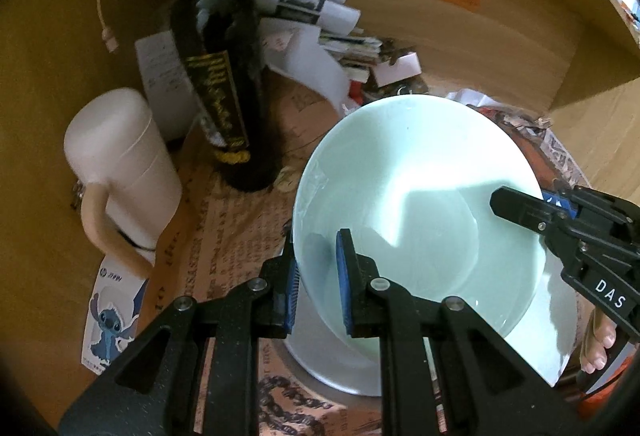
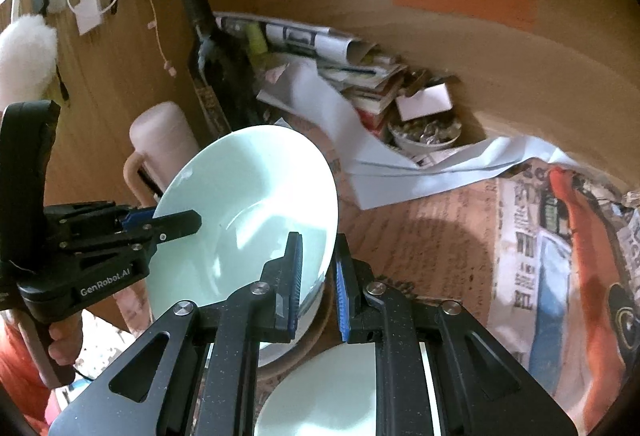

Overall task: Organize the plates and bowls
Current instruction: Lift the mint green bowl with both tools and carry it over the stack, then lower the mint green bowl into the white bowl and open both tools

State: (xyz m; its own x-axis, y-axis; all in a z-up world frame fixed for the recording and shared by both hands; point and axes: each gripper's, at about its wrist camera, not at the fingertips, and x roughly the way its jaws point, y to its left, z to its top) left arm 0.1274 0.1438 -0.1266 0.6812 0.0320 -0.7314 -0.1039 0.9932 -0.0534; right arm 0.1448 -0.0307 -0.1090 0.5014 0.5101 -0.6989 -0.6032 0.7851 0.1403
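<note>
A pale green bowl (image 1: 420, 195) is held tilted above a white plate (image 1: 340, 368) that sits on a wooden disc. My left gripper (image 1: 318, 288) is shut on the bowl's left rim, blue pads either side of the wall. My right gripper (image 2: 318, 284) straddles the bowl's right rim (image 2: 248, 211); a small gap shows at its right pad. The right gripper also shows in the left wrist view (image 1: 520, 207), and the left gripper in the right wrist view (image 2: 176, 224). A second pale dish (image 2: 328, 396) lies below the right gripper.
A dark wine bottle (image 1: 224, 83) and a white lidded mug (image 1: 120, 171) stand left of the bowl. Papers and a small dish of bits (image 2: 424, 131) pile at the back. Wooden walls enclose the space. Newspaper (image 2: 540, 236) covers the surface.
</note>
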